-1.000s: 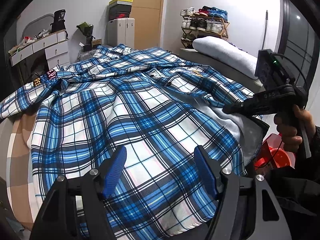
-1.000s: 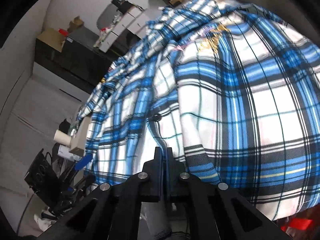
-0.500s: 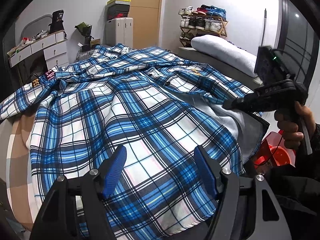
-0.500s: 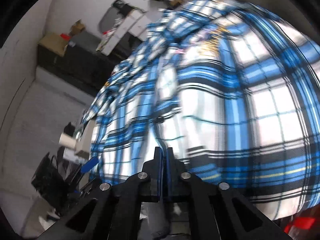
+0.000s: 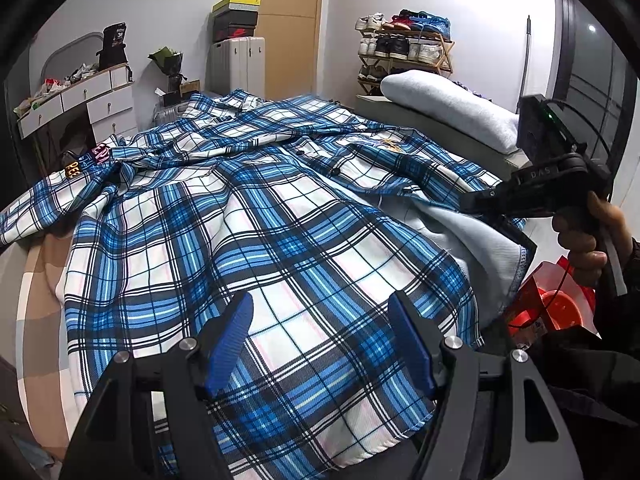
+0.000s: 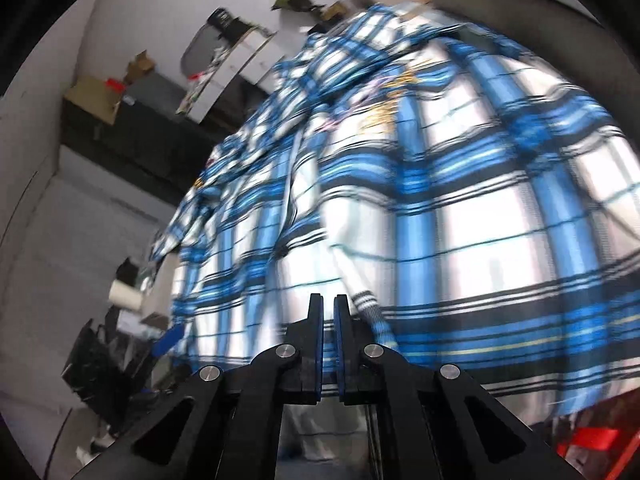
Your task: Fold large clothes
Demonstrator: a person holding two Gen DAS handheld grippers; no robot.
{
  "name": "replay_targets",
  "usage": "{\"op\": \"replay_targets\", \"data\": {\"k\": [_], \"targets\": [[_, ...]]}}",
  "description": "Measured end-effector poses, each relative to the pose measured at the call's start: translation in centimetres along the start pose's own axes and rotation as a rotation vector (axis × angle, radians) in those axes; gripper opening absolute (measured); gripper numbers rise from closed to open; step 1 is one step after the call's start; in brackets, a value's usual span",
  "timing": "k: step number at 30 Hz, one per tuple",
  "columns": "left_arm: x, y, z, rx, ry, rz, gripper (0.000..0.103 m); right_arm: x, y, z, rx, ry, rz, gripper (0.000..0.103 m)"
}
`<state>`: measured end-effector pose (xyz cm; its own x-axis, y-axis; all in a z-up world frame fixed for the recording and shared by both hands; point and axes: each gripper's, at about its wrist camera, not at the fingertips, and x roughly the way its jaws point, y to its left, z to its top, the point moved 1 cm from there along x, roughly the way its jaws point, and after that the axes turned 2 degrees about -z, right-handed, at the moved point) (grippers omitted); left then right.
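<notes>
A large blue, white and black plaid fabric shirt (image 5: 248,216) lies spread over the bed (image 5: 38,280), covering most of its top from the near edge to the far end, with a sleeve trailing toward the left edge. Its pale inner lining shows where the front panel is turned back near the bed's right edge.

The left gripper (image 5: 320,340), black with blue ribbed pads, hangs just over the shirt's near hem with its jaws standing well apart. Nothing sits between the pads, and whether they brush the cloth beneath cannot be told.

The right gripper (image 6: 328,332) has its jaws drawn together with only a thin slit between the blue pads. In the left wrist view it reaches in from the bed's right edge, held in a person's hand (image 5: 584,240), its tip at the turned-back edge of the shirt. In its own view the picture is blurred; the plaid cloth fills the frame just beyond the tips, and a fold of hem lies beside the right finger, but whether any cloth is pinched between the pads cannot be told.

A white pillow (image 5: 444,108) lies at the bed's far right corner.
</notes>
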<state>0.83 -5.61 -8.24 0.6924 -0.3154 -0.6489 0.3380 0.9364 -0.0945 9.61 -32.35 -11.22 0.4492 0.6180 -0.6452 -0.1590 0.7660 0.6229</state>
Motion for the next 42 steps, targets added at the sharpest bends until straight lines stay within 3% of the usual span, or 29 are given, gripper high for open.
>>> {"op": "replay_targets", "data": {"k": [5,7,8,13,16,17,21,29,30,39,42], "targets": [[0.3,-0.1,0.0,-0.001,0.007,-0.005,0.065,-0.9,0.5,0.1,-0.029,-0.037,0.019,0.006],[0.5,-0.2,0.0,0.000,0.014,-0.007,0.065,-0.6,2.4,0.1,-0.096,-0.030,0.006,0.016],[0.6,-0.2,0.0,0.001,0.017,-0.010,0.065,-0.2,3.9,0.1,-0.154,-0.029,-0.026,0.024],[0.3,-0.5,-0.1,0.016,0.016,-0.008,0.065,3.6,8.5,-0.6,-0.395,0.025,-0.208,0.023],[0.1,-0.4,-0.1,0.015,0.011,-0.003,0.065,5.9,9.3,-0.7,-0.475,0.014,-0.377,0.023],[0.1,-0.3,-0.1,0.014,0.010,-0.003,0.065,6.3,9.2,-0.5,-0.476,0.011,-0.400,0.019],[0.0,0.0,-0.1,0.007,0.009,0.003,0.065,4.9,7.3,0.5,-0.364,-0.038,-0.321,0.003],[0.5,-0.3,-0.2,0.015,0.020,-0.002,0.065,0.9,1.7,2.3,-0.022,-0.065,0.096,0.002],[0.5,-0.3,-0.2,0.017,0.020,-0.002,0.065,0.8,1.7,2.6,-0.011,-0.067,0.111,0.002],[0.4,-0.1,-0.1,0.001,0.019,-0.011,0.065,1.0,7.8,3.7,-0.136,-0.034,0.067,0.002],[0.1,0.1,0.0,-0.005,0.012,-0.012,0.065,3.9,10.0,1.9,-0.229,0.053,-0.033,0.009]]}}
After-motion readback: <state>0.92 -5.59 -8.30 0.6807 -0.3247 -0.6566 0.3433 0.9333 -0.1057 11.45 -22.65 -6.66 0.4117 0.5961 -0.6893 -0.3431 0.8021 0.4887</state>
